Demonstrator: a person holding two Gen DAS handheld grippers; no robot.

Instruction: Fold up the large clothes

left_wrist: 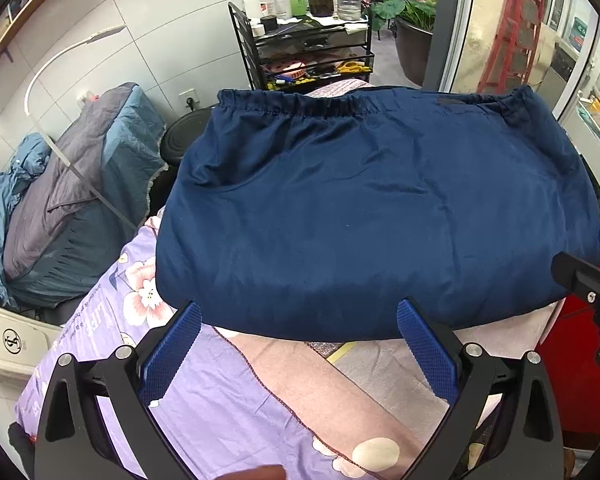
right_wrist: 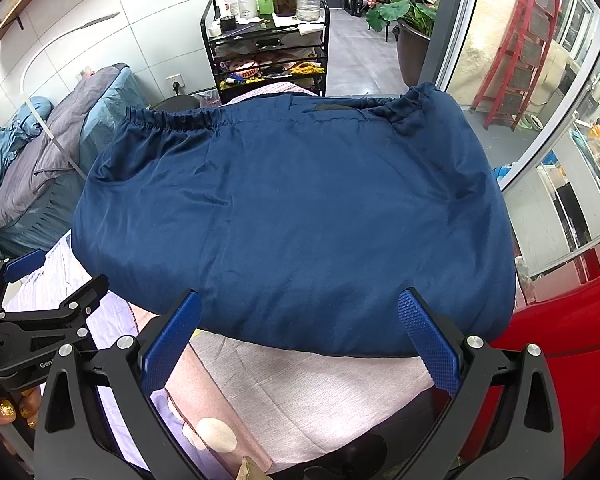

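A navy blue garment (left_wrist: 372,208) with an elastic waistband at the far edge lies folded flat on a table covered with a lilac floral cloth (left_wrist: 204,412). It also shows in the right wrist view (right_wrist: 300,216). My left gripper (left_wrist: 300,312) is open and empty, its blue pads at the garment's near edge. My right gripper (right_wrist: 300,304) is open and empty, also at the near edge, further right. The right gripper shows at the right edge of the left wrist view (left_wrist: 592,292); the left one shows at the left of the right wrist view (right_wrist: 40,320).
A black wire cart (left_wrist: 304,52) with bottles stands behind the table. A pile of blue and grey bedding (left_wrist: 72,200) lies at the left. A red object (right_wrist: 560,344) is at the right beside glass doors. A potted plant (right_wrist: 408,20) stands at the back.
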